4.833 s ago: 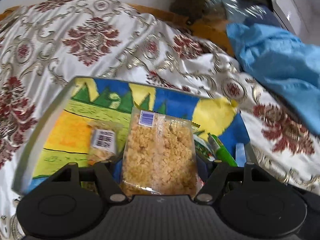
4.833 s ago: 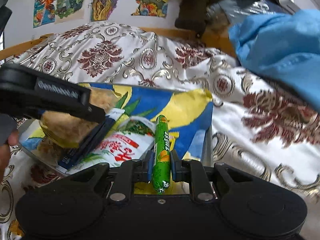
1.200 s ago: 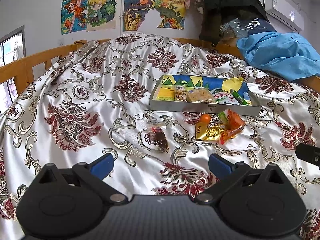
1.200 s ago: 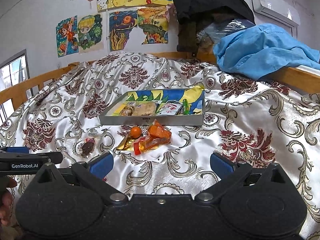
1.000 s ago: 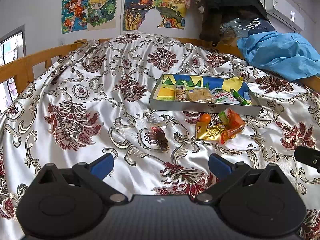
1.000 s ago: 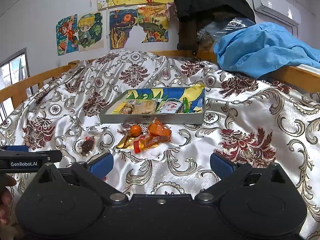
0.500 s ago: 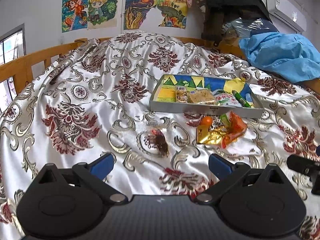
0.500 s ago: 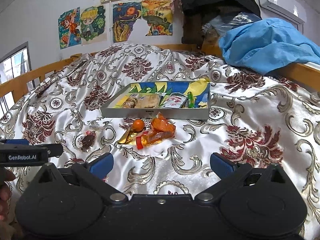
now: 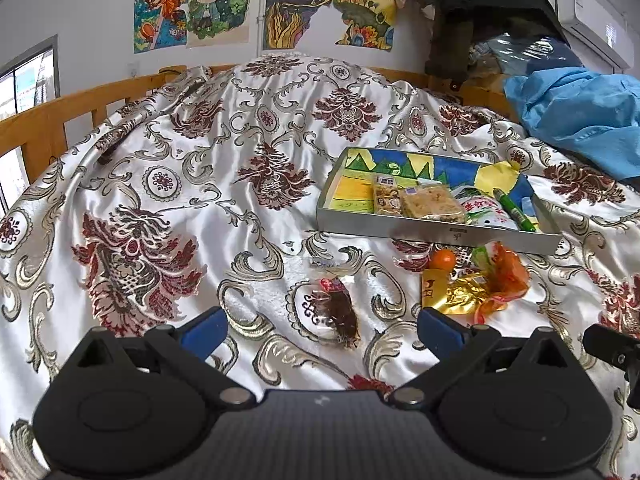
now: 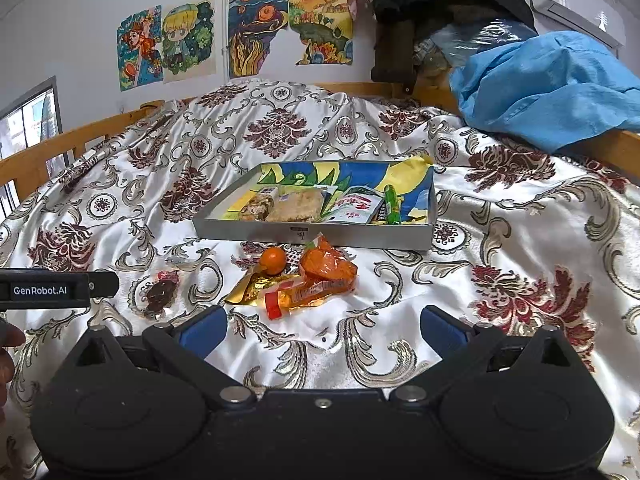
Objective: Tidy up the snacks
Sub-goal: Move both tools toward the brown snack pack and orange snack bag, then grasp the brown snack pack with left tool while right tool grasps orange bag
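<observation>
The tray (image 9: pixel 436 229) sits on the patterned bedspread (image 9: pixel 240 184) and serves as the landmark: inside it lie a small snack pack (image 9: pixel 386 199), a crumbly cracker pack (image 9: pixel 432 202), a white pouch (image 9: pixel 486 210) and a green stick (image 9: pixel 516 210) toward its right end. Just in front of the tray's near wall lie a small orange (image 9: pixel 441 259), a gold wrapper (image 9: pixel 460 290) and an orange packet (image 9: pixel 506 276), bunched and touching. Left of that heap, apart from it, lies a dark snack in clear wrap (image 9: pixel 338 308). The left gripper (image 9: pixel 318 330) has its jaws spread wide with nothing between them; so does the right gripper (image 10: pixel 320 330). Only the right wrist view shows the red-capped clear packet (image 10: pixel 298 296) and the person's fingers (image 10: pixel 8 344) at its left edge; only the left view shows the right gripper's side on. Bare bedspread stretches left of the tray to the wooden rail (image 9: pixel 80 108); blue cloth (image 10: pixel 548 84) is heaped behind and to the right of the tray.
</observation>
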A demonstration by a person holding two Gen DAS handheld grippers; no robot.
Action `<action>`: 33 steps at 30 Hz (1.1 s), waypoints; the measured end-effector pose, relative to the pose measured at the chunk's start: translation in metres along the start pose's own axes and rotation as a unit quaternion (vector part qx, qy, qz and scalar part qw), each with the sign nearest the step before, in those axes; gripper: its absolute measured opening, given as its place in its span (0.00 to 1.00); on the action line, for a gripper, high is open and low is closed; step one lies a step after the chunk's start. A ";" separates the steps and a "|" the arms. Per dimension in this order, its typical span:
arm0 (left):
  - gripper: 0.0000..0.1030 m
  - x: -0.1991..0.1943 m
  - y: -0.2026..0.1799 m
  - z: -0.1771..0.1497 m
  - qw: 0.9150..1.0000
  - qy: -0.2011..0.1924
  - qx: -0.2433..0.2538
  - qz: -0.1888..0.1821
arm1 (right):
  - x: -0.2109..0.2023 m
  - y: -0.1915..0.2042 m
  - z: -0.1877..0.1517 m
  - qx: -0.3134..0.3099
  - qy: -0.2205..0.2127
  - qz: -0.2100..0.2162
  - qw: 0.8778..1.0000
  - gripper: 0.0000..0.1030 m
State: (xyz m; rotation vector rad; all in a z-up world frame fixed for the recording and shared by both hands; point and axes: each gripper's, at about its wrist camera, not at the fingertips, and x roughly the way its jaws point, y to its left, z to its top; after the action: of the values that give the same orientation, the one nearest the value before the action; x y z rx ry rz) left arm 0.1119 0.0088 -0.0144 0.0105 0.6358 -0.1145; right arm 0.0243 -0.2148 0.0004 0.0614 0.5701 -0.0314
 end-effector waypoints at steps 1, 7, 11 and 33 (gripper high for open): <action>1.00 0.004 0.000 0.001 1.000 0.001 0.002 0.002 | 0.003 0.000 0.000 0.001 0.001 0.001 1.000 0.99; 1.00 0.024 -0.003 0.006 1.000 0.008 0.002 0.004 | 0.024 -0.001 0.002 0.003 0.005 0.003 1.000 0.99; 1.00 0.039 -0.004 0.008 1.000 0.012 0.002 0.006 | 0.037 -0.003 0.002 0.006 0.009 0.004 1.000 0.99; 0.98 0.126 -0.005 0.014 0.996 0.081 0.010 -0.021 | 0.126 -0.004 0.023 0.030 0.045 0.018 0.998 0.98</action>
State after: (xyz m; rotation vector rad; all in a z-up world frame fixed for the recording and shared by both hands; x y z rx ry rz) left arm 0.2200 -0.0096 -0.0780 0.0267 0.7974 -0.1612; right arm 0.1426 -0.2220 -0.0490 0.1310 0.6582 -0.0106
